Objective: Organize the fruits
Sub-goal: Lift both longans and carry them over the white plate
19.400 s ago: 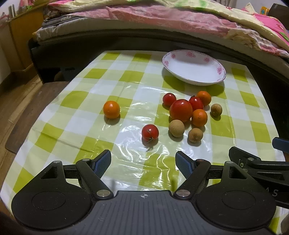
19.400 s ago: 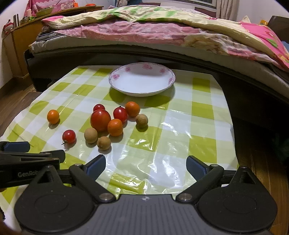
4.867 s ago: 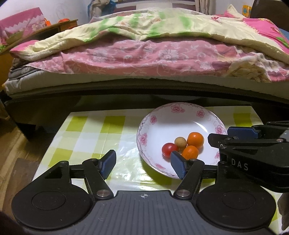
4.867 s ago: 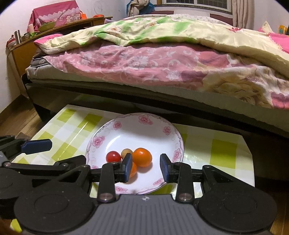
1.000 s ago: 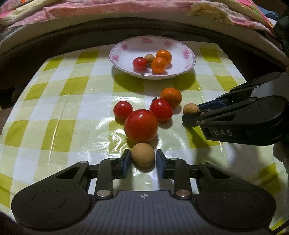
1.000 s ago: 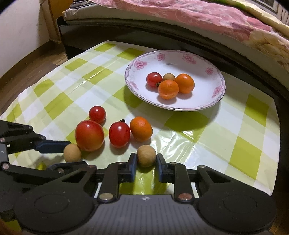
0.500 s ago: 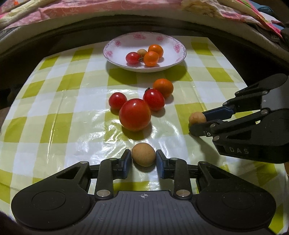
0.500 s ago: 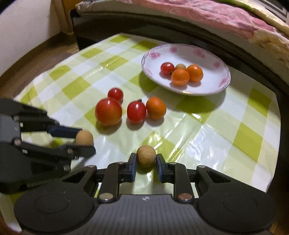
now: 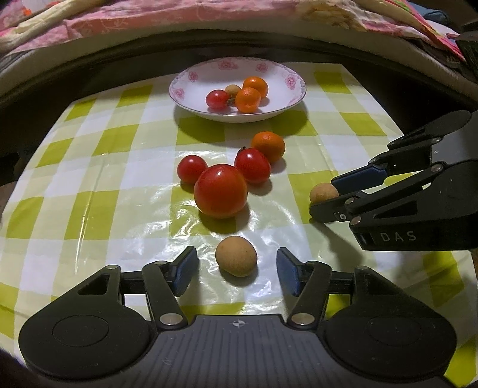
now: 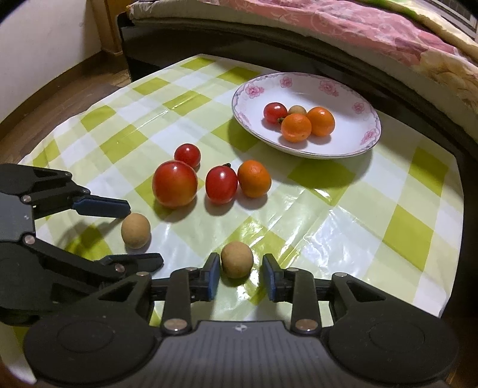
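Observation:
My left gripper (image 9: pixel 237 273) is open, with a tan longan (image 9: pixel 236 255) lying loose on the cloth between its fingers. My right gripper (image 10: pixel 240 276) is open too, a second tan longan (image 10: pixel 237 259) resting between its fingers, near the left pad. Each gripper shows in the other's view, the right one (image 9: pixel 325 197) and the left one (image 10: pixel 140 235). Beyond them lie a big tomato (image 9: pixel 220 191), two small tomatoes (image 9: pixel 191 169) (image 9: pixel 252 165) and an orange (image 9: pixel 268 146). The floral plate (image 9: pixel 191 98) holds a small tomato, a longan and two oranges.
The table has a green and white checked plastic cloth (image 9: pixel 89 179). A bed with pink bedding (image 10: pixel 358 27) runs along the far side, its dark frame close behind the plate. Wooden floor (image 10: pixel 74 74) lies off the table's left edge.
Both grippers have opened and let go of their longans, which now rest on the cloth near the front, apart from the other fruit. Half a second ago both were shut on them.

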### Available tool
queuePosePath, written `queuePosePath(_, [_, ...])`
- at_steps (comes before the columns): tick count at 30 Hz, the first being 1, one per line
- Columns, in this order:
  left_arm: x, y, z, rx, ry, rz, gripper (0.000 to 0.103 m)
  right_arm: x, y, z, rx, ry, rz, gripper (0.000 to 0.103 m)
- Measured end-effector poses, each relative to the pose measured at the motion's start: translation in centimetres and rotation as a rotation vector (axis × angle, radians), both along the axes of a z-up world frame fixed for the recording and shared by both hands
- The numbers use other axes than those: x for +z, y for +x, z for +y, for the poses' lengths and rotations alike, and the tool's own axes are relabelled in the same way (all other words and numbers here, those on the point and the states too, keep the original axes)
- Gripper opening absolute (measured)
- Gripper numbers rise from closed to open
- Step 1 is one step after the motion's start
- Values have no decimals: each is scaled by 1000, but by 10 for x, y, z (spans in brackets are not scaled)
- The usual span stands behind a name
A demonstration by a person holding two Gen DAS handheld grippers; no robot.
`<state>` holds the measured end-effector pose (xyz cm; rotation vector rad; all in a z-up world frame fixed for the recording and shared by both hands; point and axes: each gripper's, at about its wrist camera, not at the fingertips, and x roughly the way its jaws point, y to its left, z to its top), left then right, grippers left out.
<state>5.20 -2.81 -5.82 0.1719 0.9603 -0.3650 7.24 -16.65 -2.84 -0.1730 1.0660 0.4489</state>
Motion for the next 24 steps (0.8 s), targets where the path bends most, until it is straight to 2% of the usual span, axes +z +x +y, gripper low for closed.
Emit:
queuePosePath(5, [2,0,-1,-3,-10,9,48,0,-1,4,9,-15,5,34])
queuePosePath(9, [4,2,0,8,-23,24,37,2,-2,6,7,-18,6,27])
queuePosePath(15, [5,4,-1,12,-28,41,36,6,-2,5,-3,-3,6,27])
queuePosePath(24, [17,7,-7,7,-49,12,36,13,-1,0,-19,23,0,27])
